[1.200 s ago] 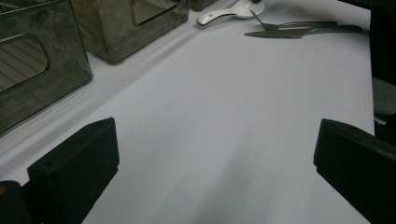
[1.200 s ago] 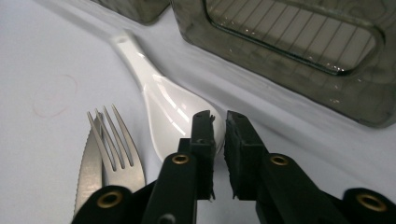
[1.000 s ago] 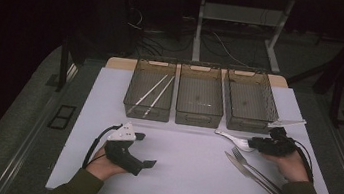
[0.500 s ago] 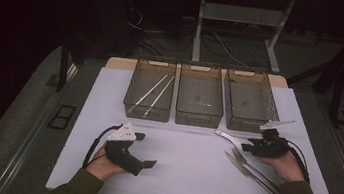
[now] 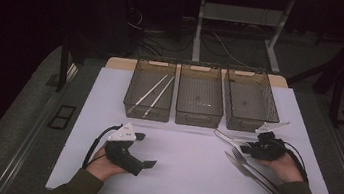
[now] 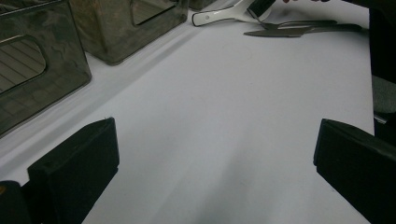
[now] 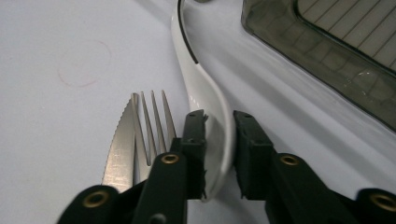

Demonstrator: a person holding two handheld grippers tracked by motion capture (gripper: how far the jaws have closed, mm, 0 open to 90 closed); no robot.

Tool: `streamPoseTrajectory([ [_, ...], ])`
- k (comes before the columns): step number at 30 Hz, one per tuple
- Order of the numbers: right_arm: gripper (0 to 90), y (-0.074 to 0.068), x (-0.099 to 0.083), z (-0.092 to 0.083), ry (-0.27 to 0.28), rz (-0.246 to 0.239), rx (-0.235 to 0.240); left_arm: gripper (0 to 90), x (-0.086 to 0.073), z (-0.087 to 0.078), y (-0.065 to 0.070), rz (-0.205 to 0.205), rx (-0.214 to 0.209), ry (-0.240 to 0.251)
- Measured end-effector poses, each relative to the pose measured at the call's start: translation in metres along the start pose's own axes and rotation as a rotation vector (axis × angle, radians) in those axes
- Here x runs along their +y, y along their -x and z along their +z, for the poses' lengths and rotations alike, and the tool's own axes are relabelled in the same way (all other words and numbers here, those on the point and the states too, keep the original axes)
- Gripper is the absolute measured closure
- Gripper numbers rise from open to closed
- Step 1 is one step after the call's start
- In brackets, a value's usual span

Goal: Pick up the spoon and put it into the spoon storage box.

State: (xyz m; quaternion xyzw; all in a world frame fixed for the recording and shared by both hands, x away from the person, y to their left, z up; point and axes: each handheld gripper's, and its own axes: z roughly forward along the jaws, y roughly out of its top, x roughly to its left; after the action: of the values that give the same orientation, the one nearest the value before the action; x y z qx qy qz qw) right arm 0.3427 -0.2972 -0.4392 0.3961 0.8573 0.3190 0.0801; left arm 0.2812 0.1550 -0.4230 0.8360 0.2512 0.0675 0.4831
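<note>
Right gripper closing in on the white spoon — jaws just narrowed, bowl between them.

The pads flank the spoon's bowl; whether they press on it yet, can't tell. Just left of the jaws lie the fork and serrated knife, the nearest mesh bin up to the right. Left gripper rests on the white table — jaws wide apart, nothing between them.

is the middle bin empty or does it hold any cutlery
Empty: the middle bin shows a bare floor, while the left bin holds chopsticks.
</note>
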Motion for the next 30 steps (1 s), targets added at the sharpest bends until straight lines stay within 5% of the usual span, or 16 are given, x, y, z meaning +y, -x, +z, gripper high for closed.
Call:
streamPoseTrajectory([
  [14,81.5,-0.001,0.001,-0.004,0.018,-0.009,-0.024,0.0,-0.001,0.000,-0.001,0.016,-0.005,0.003],
  [30,81.5,0.007,0.001,-0.028,0.137,0.029,-0.038,0.0,-0.005,-0.005,-0.005,0.029,-0.022,0.004],
])
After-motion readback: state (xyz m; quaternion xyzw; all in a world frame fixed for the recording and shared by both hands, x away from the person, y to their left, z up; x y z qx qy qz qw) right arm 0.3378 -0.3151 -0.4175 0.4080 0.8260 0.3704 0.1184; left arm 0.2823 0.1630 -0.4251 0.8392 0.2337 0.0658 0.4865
